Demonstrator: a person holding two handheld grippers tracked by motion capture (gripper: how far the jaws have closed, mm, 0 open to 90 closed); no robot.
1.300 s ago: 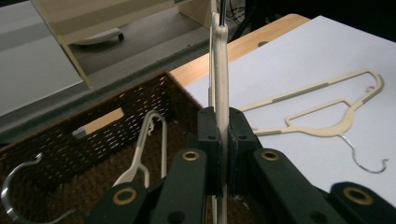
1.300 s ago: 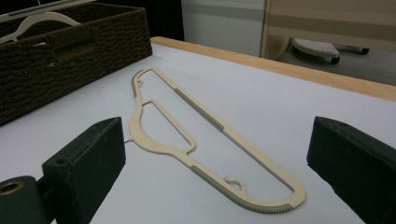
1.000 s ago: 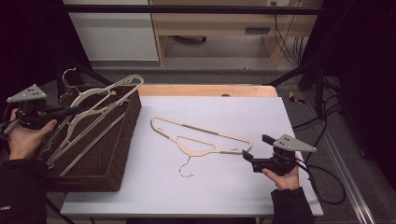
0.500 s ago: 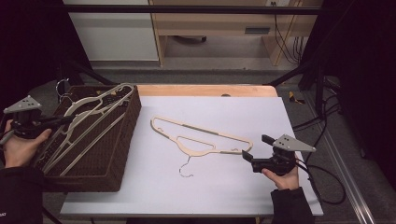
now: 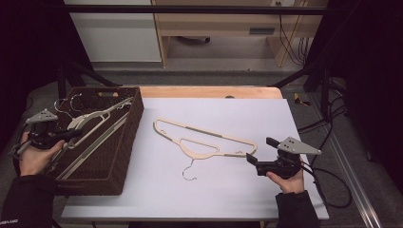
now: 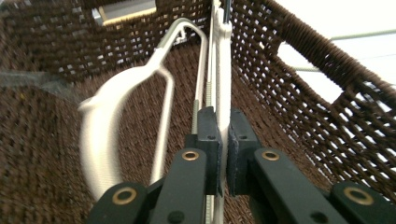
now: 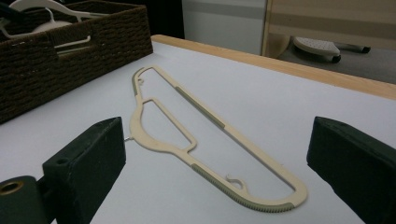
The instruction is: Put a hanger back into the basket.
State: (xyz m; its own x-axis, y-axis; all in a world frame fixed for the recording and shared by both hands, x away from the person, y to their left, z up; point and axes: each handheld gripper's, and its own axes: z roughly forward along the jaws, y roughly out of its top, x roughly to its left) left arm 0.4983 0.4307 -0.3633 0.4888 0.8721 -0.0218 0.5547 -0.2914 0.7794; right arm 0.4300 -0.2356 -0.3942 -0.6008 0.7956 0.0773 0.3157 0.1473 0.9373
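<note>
White plastic hanger (image 5: 92, 124) is sitting inside the brown woven basket (image 5: 127, 142) at the tabletop's left end, lying along the basket's length, its wire hook (image 5: 64, 105) pointing at the far left corner. Left gripper (image 5: 71, 134) is reaching in from the near left, and in the left gripper view its fingers (image 6: 208, 140) are pinched nearly together on the hanger's thin straight bar (image 6: 221, 70), pads pressing it from both sides; the hanger's curved shoulder (image 6: 100, 135) is showing blurred to the left of the bar, over the basket floor. Left hand (image 5: 35, 154) is gripping the tool beside the basket's outer left wall. More pale hanger bars (image 5: 88, 152) are lying in the basket alongside; cannot tell how many. Beige hanger (image 5: 204, 142) is lying flat on the white tabletop (image 5: 237, 199) near the middle, well apart from the basket, its wire hook (image 5: 189, 172) pointing toward the person, grey grip strips on its arms. Right gripper (image 5: 254, 161) is resting on the tabletop at the near right, pointing at the beige hanger's right end and just beside it, not touching. In the right gripper view its fingers (image 7: 88, 163) are standing wide apart with nothing between them, the beige hanger (image 7: 205, 149) lying ahead on the sheet. Right hand (image 5: 287, 178) is holding that tool, its cable (image 5: 332, 190) trailing off to the right edge.
</note>
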